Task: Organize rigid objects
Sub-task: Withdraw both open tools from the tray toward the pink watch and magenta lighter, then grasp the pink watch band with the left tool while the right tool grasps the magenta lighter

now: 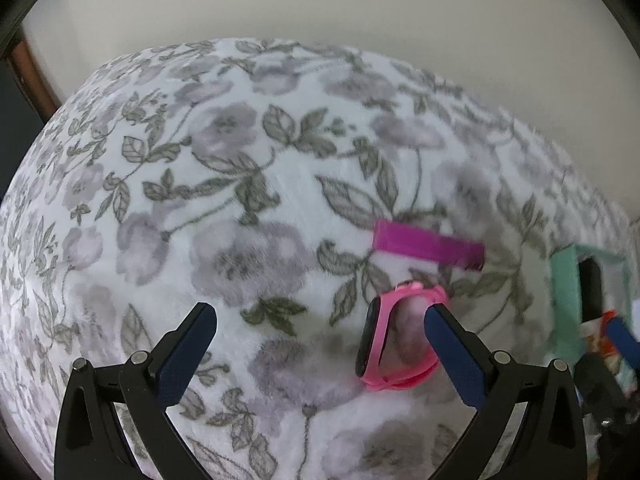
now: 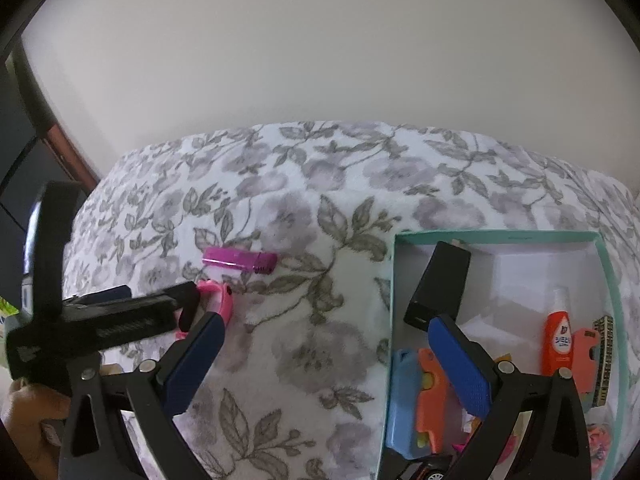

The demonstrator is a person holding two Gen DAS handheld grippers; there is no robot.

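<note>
A plain cream wall (image 2: 320, 60) rises behind the floral blanket (image 1: 240, 200) (grey-lilac print)

Each claw (image 1: 320, 328) (image 2: 328, 332) has black arms, silver screws and textured blue pads (image 2: 460, 364).

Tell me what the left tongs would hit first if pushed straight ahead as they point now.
Probably only the floral blanket. The left tongs are open, and the pink watch sits just inside the right finger, not on the centre line. The purple lighter lies farther on, right of centre. Depth is unclear.
</note>
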